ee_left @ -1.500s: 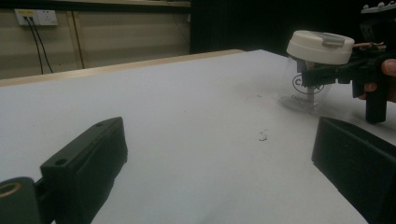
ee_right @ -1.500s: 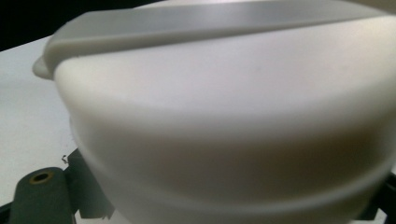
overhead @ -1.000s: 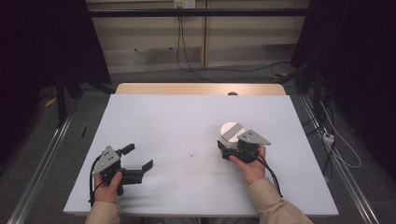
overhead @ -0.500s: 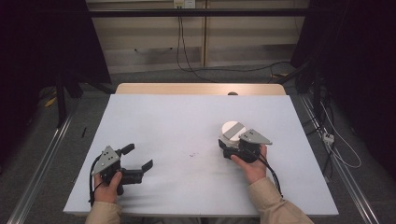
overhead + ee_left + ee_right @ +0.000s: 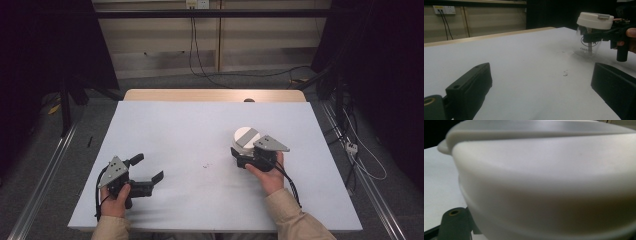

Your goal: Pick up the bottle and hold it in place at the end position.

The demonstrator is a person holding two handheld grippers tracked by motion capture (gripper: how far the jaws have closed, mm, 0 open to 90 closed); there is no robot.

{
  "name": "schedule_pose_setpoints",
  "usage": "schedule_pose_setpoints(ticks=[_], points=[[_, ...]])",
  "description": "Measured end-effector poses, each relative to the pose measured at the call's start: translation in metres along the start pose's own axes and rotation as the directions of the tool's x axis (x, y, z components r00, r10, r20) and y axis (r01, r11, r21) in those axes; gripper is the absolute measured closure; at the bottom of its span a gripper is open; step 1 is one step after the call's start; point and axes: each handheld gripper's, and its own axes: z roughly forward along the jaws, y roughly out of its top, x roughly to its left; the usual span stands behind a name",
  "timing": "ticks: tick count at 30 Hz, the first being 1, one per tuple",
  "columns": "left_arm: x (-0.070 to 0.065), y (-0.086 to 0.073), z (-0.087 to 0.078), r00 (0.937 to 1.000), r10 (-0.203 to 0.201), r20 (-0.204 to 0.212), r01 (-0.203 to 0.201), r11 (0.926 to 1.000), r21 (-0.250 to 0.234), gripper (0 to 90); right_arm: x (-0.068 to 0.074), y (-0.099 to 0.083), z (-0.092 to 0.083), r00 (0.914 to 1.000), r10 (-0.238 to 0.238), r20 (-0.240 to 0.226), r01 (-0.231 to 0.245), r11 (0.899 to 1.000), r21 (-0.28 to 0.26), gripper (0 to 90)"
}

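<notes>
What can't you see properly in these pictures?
- Right tool, right gripper view: the white lid sits so close that it hides the jaws' grip on the cup.
- Cup's print, left gripper view: too small and dim to read.
- Cup's body, high view: hidden under its lid and the tool's grey plate.
- Specks on the table, high view: too small to tell what they are.

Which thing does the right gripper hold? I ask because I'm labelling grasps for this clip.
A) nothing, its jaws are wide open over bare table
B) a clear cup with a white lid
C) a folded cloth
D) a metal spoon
B: in the left gripper view the right gripper has its jaws clamped on the clear cup just below its white lid, and the cup stands on the table.
</notes>
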Motion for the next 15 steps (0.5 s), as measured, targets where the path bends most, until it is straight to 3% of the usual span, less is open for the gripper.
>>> schedule_pose_setpoints(ticks=[15], points=[[0.002, 0.0, -0.001, 1.0, -0.004, 0.002, 0.004, 1.0, -0.009, 3.0, 0.009, 0.007, 0.014, 0.9992, -0.02, -0.035, 0.02, 1.0, 0.001, 18.4]])
